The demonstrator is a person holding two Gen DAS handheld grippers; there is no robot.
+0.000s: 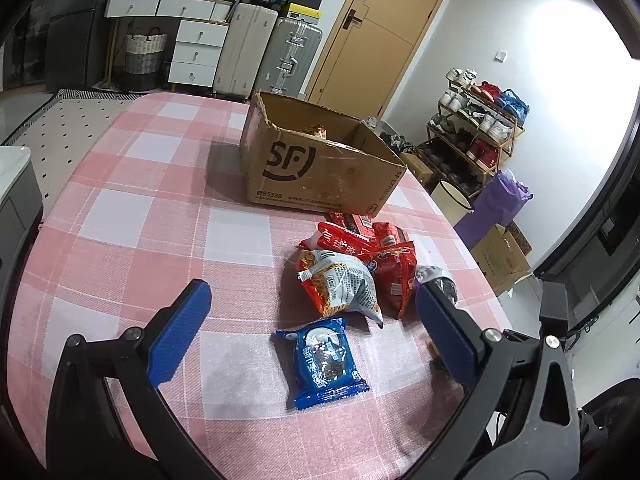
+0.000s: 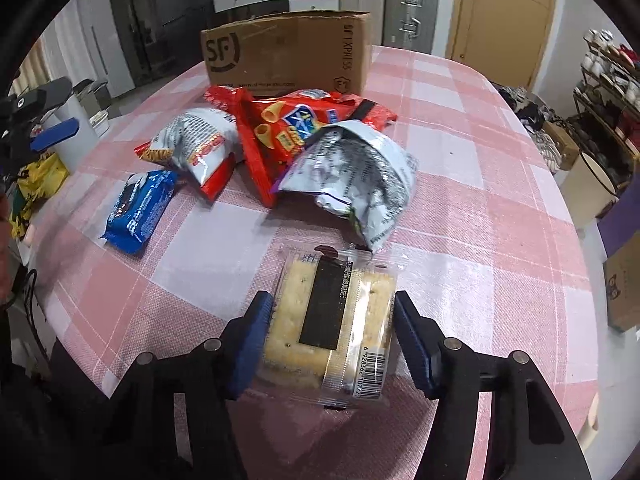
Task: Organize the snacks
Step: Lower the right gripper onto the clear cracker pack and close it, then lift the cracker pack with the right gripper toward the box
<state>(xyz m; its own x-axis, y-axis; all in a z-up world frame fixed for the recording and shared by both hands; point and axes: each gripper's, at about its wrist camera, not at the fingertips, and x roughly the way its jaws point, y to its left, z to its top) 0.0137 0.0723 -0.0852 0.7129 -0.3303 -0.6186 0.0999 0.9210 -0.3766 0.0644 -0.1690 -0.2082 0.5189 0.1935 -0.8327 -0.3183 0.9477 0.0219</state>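
Straddling the cracker pack [image 2: 328,316] with fingers parted either side, the right gripper [image 2: 334,336] pointed along its long axis toward the cardboard box [image 2: 288,54] — left gripper [image 1: 312,320] wide, empty.

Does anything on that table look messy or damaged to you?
Yes. The cardboard box has a ragged, torn top edge on its left wall. In front of it, the snack bags lie in a jumbled, overlapping heap, with the silver bag crumpled.
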